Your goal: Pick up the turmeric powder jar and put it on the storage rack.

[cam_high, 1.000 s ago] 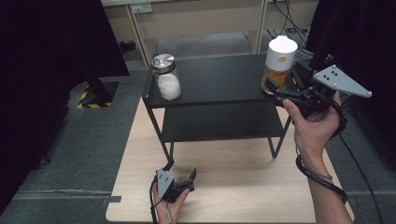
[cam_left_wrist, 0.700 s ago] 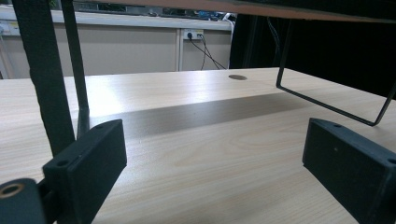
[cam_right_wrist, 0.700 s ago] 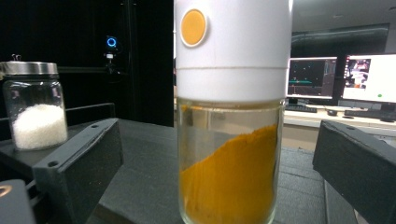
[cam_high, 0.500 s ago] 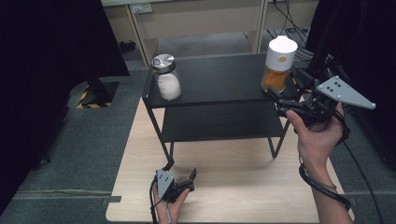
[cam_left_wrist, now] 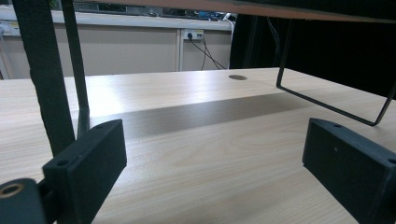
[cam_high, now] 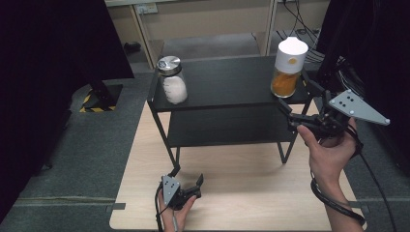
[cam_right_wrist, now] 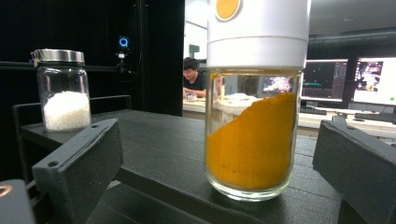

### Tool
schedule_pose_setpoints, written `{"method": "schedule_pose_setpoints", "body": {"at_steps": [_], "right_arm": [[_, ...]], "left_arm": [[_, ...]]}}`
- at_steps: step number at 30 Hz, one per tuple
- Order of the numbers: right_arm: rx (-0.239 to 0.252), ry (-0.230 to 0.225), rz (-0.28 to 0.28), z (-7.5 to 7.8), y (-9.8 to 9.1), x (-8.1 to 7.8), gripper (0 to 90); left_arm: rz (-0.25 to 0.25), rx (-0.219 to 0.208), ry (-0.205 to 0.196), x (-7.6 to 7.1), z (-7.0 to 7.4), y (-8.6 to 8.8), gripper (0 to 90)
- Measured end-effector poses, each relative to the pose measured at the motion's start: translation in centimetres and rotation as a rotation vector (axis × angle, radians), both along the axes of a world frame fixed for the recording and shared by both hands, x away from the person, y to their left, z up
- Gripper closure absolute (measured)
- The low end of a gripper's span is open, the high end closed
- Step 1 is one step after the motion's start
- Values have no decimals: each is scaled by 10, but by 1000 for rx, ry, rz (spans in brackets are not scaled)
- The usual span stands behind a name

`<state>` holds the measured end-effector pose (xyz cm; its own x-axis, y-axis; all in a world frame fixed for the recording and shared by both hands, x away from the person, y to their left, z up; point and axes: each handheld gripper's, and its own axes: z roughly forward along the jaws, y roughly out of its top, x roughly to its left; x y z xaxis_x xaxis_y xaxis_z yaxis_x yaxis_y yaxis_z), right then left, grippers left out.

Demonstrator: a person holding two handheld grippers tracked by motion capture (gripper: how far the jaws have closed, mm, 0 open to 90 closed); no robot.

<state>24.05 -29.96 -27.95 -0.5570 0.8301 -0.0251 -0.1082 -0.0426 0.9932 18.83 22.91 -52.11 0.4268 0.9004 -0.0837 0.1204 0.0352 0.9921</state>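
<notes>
right gripper jaws apart | orange jar at shelf edge

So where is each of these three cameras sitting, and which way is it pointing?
High view: above the table's near side, looking forward and down on the black shelf; both forearms enter from below.
Left gripper view: on the left gripper, low over the wooden table, looking under the shelf between its open jaws.
Right gripper view: on the right gripper, level with the shelf top, facing the orange jar.
Shared: high and right gripper views both show the orange jar and the white jar.
</notes>
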Motion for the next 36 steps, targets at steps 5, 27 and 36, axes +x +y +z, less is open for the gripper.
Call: {"method": "schedule_pose_setpoints", "body": {"at_steps": [5, 27, 36], "right_arm": [[4, 7, 9, -5, -2, -2, 21], [-11, 37, 23, -31, -8, -9, 20], [-3, 45, 39, -42, -9, -10, 20]], "left_arm": [[0, -2, 0, 0, 0, 0, 57], [1, -1, -1, 0, 0, 0, 57], [1, -1, -2, 0, 0, 0, 57]]}}
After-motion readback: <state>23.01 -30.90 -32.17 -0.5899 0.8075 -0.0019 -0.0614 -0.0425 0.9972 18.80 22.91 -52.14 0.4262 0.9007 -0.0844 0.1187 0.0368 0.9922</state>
